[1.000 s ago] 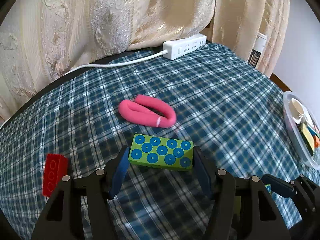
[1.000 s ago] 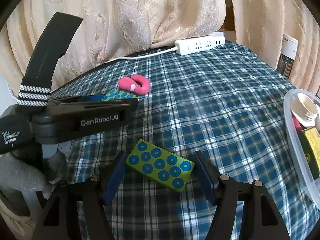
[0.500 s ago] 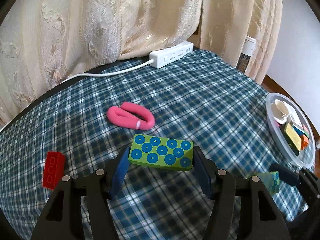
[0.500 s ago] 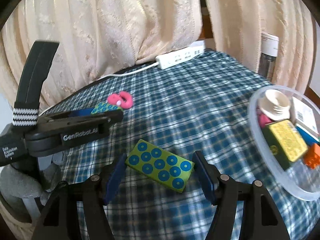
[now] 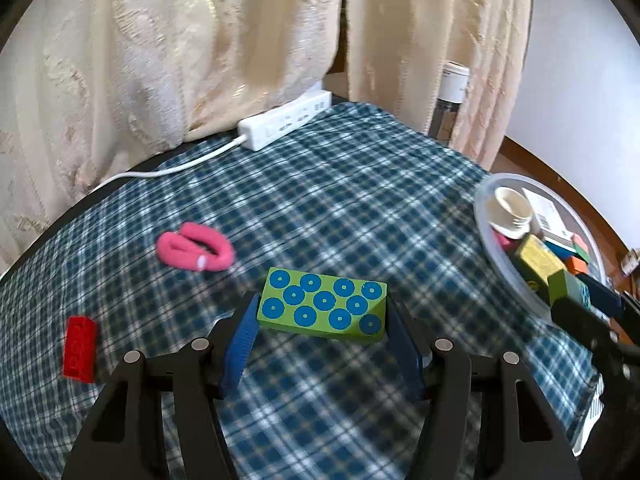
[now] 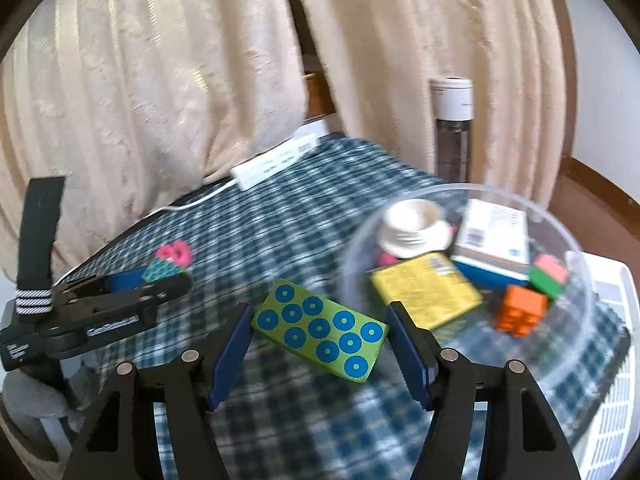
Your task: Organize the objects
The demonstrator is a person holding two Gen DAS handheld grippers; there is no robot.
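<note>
My left gripper (image 5: 322, 320) is shut on a green block with blue dots (image 5: 324, 306), held above the plaid tablecloth. My right gripper (image 6: 318, 336) is shut on a second green dotted block (image 6: 320, 330), just left of the clear plastic bowl (image 6: 576, 344). The bowl holds a white cup (image 6: 414, 224), a yellow box (image 6: 424, 290), a white and blue box (image 6: 494, 240), an orange brick (image 6: 520, 310) and a green and pink block (image 6: 550, 276). The bowl also shows at the right of the left wrist view (image 5: 486, 232). The left gripper shows at the left of the right wrist view (image 6: 120, 300).
A pink curled roller (image 5: 194, 246) and a red brick (image 5: 80, 348) lie on the cloth at the left. A white power strip (image 5: 284, 126) with its cord lies at the back by cream curtains. A bottle (image 6: 452, 128) stands behind the bowl. A white basket (image 6: 608, 380) is at the right.
Both grippers have swung right with their green blocks. The bowl has come much closer in the right wrist view; the pink roller and red brick have shifted left.
</note>
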